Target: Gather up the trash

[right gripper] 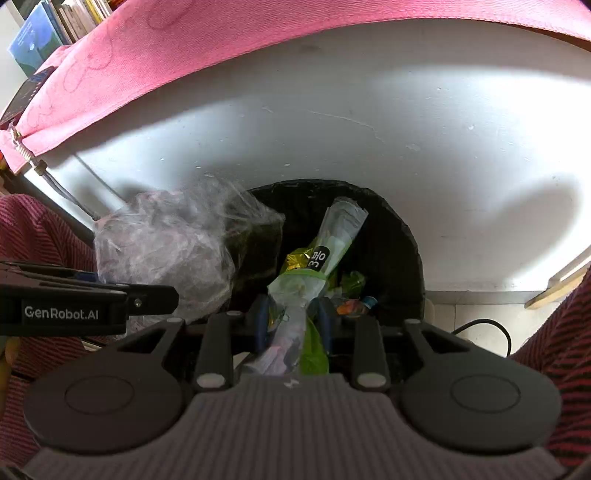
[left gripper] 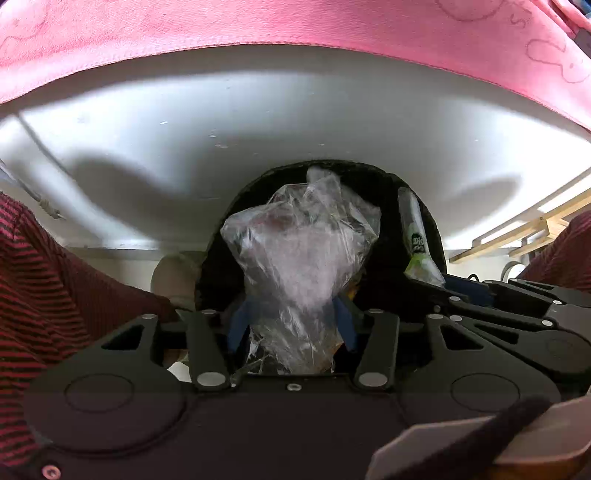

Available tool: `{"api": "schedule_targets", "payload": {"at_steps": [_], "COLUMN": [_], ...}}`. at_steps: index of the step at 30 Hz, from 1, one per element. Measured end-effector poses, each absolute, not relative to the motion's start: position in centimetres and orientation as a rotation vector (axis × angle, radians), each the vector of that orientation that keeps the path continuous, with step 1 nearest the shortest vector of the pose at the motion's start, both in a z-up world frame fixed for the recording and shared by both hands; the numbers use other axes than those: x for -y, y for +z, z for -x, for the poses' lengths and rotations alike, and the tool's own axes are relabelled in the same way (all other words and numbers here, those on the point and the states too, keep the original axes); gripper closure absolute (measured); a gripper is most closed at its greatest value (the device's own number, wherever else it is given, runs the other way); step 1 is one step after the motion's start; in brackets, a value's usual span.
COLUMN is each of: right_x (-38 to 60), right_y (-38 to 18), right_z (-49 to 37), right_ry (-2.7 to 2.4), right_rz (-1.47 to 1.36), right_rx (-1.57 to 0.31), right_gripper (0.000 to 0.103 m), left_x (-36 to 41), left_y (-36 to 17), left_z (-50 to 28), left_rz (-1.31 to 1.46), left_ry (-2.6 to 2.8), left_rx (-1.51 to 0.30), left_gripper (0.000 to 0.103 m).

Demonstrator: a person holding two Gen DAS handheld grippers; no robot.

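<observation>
Black linkage arms and round pivot caps fill the bottom of both wrist views, and right ahead of them sits the action. Left gripper [left gripper: 291, 317] points steeply down over the black bin [left gripper: 436, 236], with a crumpled clear plastic bag [left gripper: 299, 243] standing up between its blue fingers [left gripper: 240, 325]. The bag's lower end runs down between the pads, which sit close against its sides, but whether they actually press on it cannot be told from this angle. The bag's puffy top reaches up in front of the bin's dark opening.

Over to the right gripper [right gripper: 291, 317], also aimed down at the bin [right gripper: 402, 236]. A green-and-white wrapper [right gripper: 325, 254] with a black label rises between its blue fingers [right gripper: 325, 314], its twisted lower part passing through the gap. The jaws stand part-way apart, and again a firm squeeze on the wrapper cannot be confirmed. Down inside the bin lie gold foil and other coloured scraps [right gripper: 354, 299].

From the right wrist view, the left gripper [right gripper: 155, 295] comes in from the left edge with the clear bag [right gripper: 173, 247] bulging just beside the bin's rim. The same wrapper [left gripper: 415, 236] shows at the bin's right side in the left view.

Behind it all hangs a pink cloth [left gripper: 258, 26] over a white surface [left gripper: 221, 110], and red-and-black striped sleeves [left gripper: 33, 280] frame both sides.
</observation>
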State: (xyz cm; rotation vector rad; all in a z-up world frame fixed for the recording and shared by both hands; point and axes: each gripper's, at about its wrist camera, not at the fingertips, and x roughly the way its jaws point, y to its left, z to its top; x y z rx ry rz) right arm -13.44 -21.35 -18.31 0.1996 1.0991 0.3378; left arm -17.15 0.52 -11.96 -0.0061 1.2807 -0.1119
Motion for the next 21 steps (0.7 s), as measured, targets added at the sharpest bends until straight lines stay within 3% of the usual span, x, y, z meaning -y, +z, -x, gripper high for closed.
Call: {"api": "schedule_targets", "payload": {"at_steps": [2,6,16,21], "right_x": [21.3,21.4,21.9,22.4], "right_y": [-18.3,-18.3,-18.0,-17.4], "right_z": [13.4,13.5,13.6,13.8], "right_ry": [0.340,0.338,0.319,0.287], "right_rz": [-0.203,-0.204,-0.226,-0.246], "right_rx": [-1.095,-1.089,-1.082,-1.069], "right_gripper": [0.049,0.042,0.036,0.027], "left_x": [-0.6,-0.6,-0.6,-1.1], "left_y": [-12.0,-11.8,-11.3,-10.9], "left_z": [17.1,17.2,17.2,17.2], "left_rz": [0.005,-0.002,-0.013,0.010], "left_ry": [-0.108,-0.103,-0.107,-0.106], "left_rx": [-1.280,-1.273,-1.243,-1.227], "left_gripper": [0.051,0.047,0.032,0.026]}}
